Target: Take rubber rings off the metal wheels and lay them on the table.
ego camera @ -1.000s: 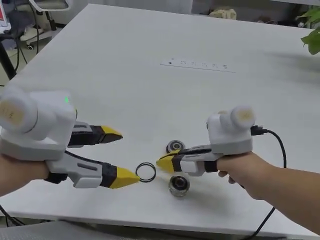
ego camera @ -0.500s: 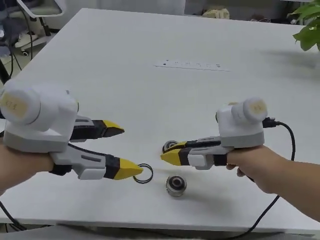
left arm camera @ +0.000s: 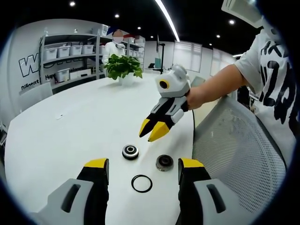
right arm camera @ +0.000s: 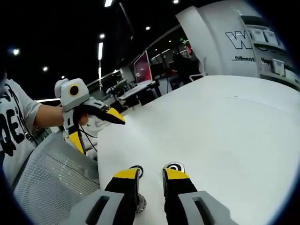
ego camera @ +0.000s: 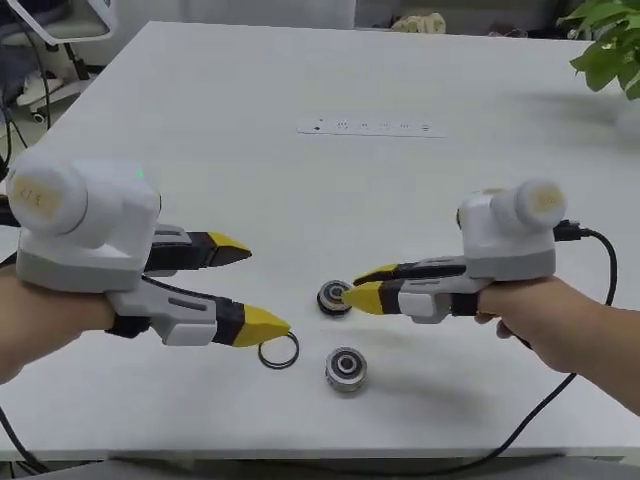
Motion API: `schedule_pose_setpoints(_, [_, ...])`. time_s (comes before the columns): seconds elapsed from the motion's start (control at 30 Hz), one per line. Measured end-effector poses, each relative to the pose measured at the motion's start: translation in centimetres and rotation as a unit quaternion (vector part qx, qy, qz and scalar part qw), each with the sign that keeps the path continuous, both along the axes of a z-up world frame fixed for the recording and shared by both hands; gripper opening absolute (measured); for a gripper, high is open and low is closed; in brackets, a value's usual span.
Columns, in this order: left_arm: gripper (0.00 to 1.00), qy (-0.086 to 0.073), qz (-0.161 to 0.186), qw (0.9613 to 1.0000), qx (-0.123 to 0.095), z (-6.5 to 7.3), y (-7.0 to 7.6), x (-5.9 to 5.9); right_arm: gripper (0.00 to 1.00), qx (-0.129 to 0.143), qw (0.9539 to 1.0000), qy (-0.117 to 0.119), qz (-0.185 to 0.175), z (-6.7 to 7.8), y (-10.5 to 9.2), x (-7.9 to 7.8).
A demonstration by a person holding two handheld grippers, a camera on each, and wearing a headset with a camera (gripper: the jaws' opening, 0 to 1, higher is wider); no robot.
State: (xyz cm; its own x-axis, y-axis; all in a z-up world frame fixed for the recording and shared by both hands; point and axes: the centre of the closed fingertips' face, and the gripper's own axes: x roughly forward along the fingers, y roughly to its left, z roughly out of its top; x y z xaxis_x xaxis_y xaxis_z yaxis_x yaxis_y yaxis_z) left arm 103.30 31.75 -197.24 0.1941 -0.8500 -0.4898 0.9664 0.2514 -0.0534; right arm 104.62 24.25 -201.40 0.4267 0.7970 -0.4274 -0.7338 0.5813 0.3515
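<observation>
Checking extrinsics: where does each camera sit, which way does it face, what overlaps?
Head view: on the headset, facing forward and down at the white table; hands hold the left gripper and right gripper.
Left gripper view: on the left gripper, looking along its fingers at the rubber ring, two metal wheels, the right gripper and its arm.
Right gripper view: on the right gripper, looking past its fingers toward the left gripper.
Shared: head and left gripper views both show ring and wheels.

White table (ego camera: 300, 80), wall shelves of bins (left arm camera: 70, 61), potted plant (left arm camera: 123, 67), dark ceiling (left arm camera: 199, 28) with strip lights (left arm camera: 166, 21).
</observation>
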Motion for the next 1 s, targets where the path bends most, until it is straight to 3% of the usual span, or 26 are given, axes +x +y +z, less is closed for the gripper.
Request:
schedule_pose_setpoints(0.6, [0.56,0.011,-0.011,0.9999,-0.001,-0.1,-2.4,1.9,0.21,-0.026,0.9993,-0.006,-0.027,-1.1,-3.0,1.1])
schedule_pose_setpoints(1.0, [0.54,0.019,-0.014,0.9997,0.001,-1.1,-3.8,3.1,0.22,-0.04,0.9989,-0.008,-0.023,-2.2,-3.4,1.4])
